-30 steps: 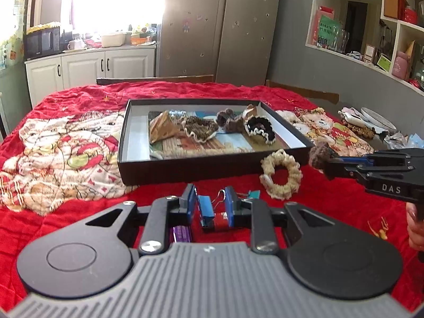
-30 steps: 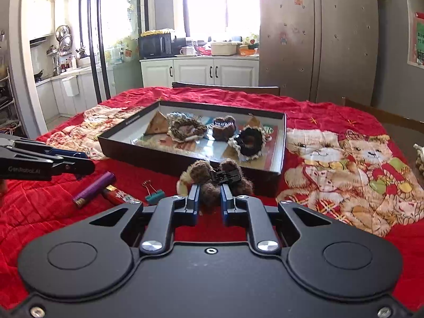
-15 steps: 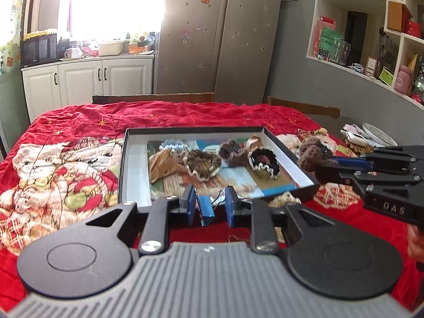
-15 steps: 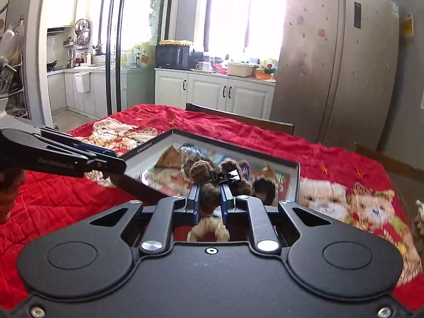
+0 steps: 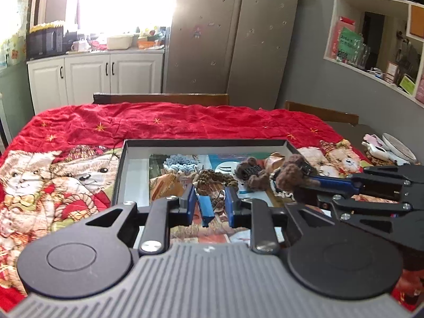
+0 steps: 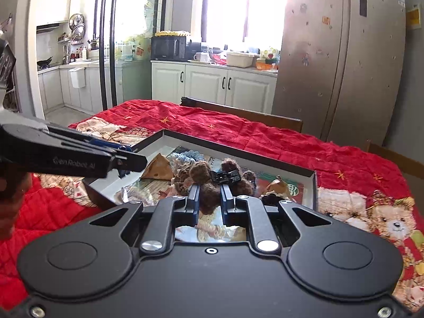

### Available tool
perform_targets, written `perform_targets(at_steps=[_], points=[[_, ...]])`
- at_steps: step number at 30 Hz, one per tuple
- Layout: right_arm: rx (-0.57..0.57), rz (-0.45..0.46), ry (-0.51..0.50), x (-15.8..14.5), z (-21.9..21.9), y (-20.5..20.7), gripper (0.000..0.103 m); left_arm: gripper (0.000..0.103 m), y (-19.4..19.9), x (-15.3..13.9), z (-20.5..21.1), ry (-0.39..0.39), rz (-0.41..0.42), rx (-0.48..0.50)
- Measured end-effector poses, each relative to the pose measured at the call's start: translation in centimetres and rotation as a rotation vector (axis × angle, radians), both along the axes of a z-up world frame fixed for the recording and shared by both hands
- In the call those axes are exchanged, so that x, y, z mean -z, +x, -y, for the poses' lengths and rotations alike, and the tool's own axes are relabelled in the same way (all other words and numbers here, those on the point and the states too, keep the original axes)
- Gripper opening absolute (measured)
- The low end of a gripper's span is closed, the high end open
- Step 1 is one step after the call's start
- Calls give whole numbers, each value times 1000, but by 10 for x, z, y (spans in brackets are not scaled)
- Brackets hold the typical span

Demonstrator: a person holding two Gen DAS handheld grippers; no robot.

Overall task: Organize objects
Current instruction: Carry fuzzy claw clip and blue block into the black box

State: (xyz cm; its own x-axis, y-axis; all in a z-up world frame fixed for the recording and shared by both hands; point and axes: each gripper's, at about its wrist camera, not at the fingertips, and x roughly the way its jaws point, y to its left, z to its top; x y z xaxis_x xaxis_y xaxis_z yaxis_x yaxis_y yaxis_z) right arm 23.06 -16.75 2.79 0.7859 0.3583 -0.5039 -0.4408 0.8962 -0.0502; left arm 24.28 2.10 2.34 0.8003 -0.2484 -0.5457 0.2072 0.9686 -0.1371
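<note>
The left gripper (image 5: 211,206) holds a small blue clip (image 5: 206,209) between its blue pads. The clip is flat and shiny blue, tipped a bit to one side, with thin wire handles (image 5: 218,201) sticking out behind it. The jaws are narrow and press on the clip. The right gripper (image 6: 209,201) holds a brown fuzzy hair clip (image 6: 205,185). It looks like soft round brown puffs, like a tiny teddy bear, with a black plastic claw (image 6: 225,176) on top. Its jaws are nearly closed, squeezing the fuzz. Both grippers hang over the box (image 5: 204,142), which is flat and dark with a low rim and a picture on its floor. The box sits on a red cloth (image 5: 164,122) with bear pictures. Inside the box lie a blue ruffled hair tie (image 5: 181,164), a brown ruffled hair tie (image 5: 216,177), a tan cloth piece (image 5: 165,185) and another brown fuzzy clip (image 5: 249,172). In the left view the right gripper (image 5: 304,182) comes in from the right side, with its fuzzy clip (image 5: 290,177) above the right part of the box. In the right view the left gripper (image 6: 129,159) comes in from the left, over the near left corner of the box (image 6: 238,145).
</note>
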Motion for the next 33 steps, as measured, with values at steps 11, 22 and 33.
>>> perform_targets(at_steps=[11,22,33], points=[[-1,-67,-19,36,-12,46,15,27,36,30,5,17,-40,-46],[-5,-89,-28,47,-16,58,15,27,49,45,6,40,-60,-69],[-21,-95,-63,51,-21,57,15,27,52,49,6,46,-67,-75]])
